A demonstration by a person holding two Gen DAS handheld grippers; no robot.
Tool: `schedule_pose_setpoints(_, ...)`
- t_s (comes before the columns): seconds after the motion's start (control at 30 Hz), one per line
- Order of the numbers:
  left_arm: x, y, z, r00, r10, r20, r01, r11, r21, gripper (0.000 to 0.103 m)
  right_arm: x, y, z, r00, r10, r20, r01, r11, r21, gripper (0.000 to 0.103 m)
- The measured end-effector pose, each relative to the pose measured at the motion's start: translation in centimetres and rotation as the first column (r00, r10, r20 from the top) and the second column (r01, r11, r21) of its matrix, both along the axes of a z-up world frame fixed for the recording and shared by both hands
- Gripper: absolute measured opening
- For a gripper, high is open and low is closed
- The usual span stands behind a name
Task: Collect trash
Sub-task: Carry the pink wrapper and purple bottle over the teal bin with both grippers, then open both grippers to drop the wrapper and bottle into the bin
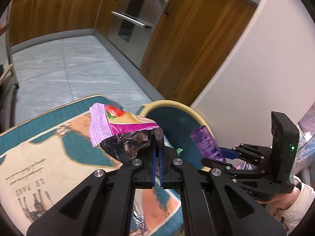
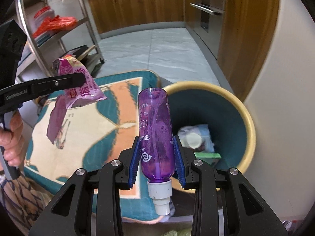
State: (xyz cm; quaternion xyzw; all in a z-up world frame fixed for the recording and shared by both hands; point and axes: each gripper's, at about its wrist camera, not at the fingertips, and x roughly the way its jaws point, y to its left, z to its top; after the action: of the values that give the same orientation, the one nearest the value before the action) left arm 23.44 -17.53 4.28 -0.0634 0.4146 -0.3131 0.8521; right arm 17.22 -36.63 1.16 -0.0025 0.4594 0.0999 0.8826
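My left gripper [image 1: 157,147] is shut on a torn pink snack wrapper [image 1: 122,125] with a strawberry picture, held above the patterned mat. The wrapper also shows in the right wrist view [image 2: 78,82], at the left, clamped in the left gripper [image 2: 82,78]. My right gripper [image 2: 156,153] is shut on a purple plastic bottle [image 2: 155,129], cap toward the camera, held just left of the bin's rim. The bottle [image 1: 206,143] and right gripper [image 1: 228,154] appear at the right of the left wrist view. The teal bin with a yellow rim [image 2: 250,125] holds several pieces of trash.
A teal and cream patterned mat [image 2: 94,122] lies on the grey tiled floor [image 1: 69,68]. Wooden cabinets and an oven [image 1: 135,13] line the back. A white wall [image 1: 265,68] stands right of the bin. A metal shelf rack [image 2: 59,29] with a red bag stands at the left.
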Motion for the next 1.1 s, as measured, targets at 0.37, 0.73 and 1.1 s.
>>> schedule_pose_setpoints(0.37, 0.5, -5.3, -2.2, 0.995, -0.088, -0.039, 0.088, 0.996, 0.004, 0.002, 0.0, -3.0, -1.9, 0.996, -0.070, -0.052, 0.070, 0.998, -0.003, 0.034)
schedule_pose_setpoints(0.73, 1.1, -8.7, -6.1, 0.984, -0.135, -0.113, 0.136, 0.991, 0.008, 0.002, 0.7, -3.1, -4.5, 0.987, -0.093, -0.133, 0.087, 0.995, -0.048, 0.034)
schedule_pose_setpoints(1.1, 1.9, -11.8, -9.9, 0.969, -0.174, -0.173, 0.192, 0.977, 0.092, 0.002, 0.8, -3.9, -6.3, 0.977, -0.114, -0.179, 0.099, 0.991, -0.093, 0.034)
